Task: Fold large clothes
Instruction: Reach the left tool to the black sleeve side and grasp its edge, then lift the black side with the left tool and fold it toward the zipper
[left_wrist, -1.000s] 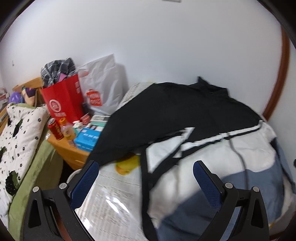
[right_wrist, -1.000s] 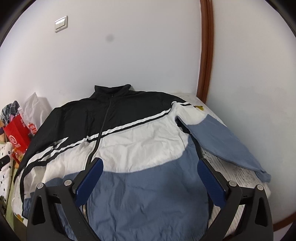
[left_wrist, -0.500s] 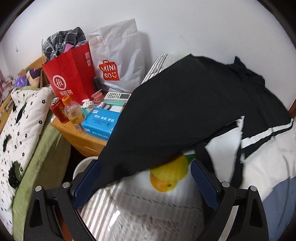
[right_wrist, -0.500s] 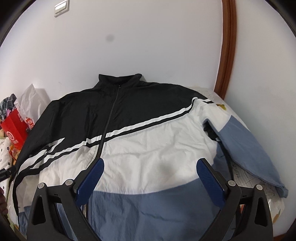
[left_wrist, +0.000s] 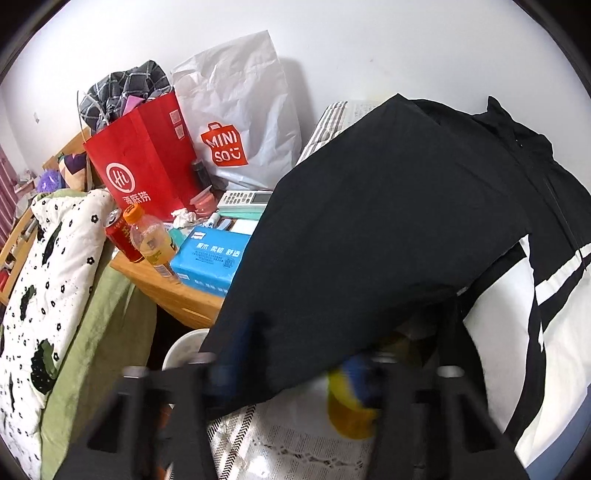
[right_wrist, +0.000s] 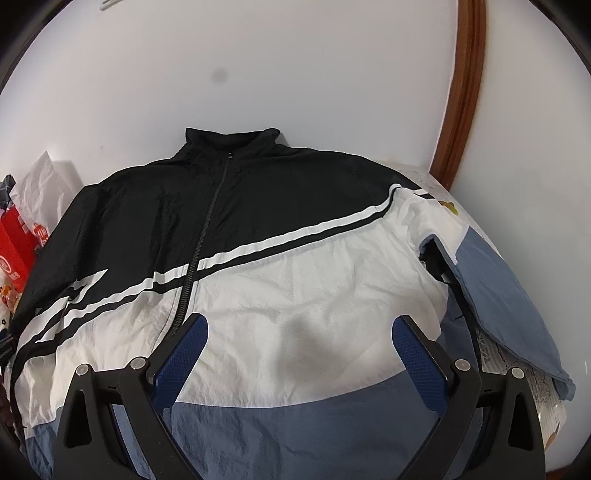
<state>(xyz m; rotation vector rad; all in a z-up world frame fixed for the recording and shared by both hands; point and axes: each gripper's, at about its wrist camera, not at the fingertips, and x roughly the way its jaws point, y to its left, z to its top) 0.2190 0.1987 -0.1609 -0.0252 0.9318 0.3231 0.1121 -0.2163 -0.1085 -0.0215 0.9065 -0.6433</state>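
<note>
**Jacket spread flat, sleeve at my left**

The crinkled nylon jacket lay zipped, collar toward the wall. My right gripper hovered wide over its white panel. My left gripper was blurred at the black sleeve; I couldn't tell its gap. Beside the sleeve stood a white "MINISO" bag.
</note>
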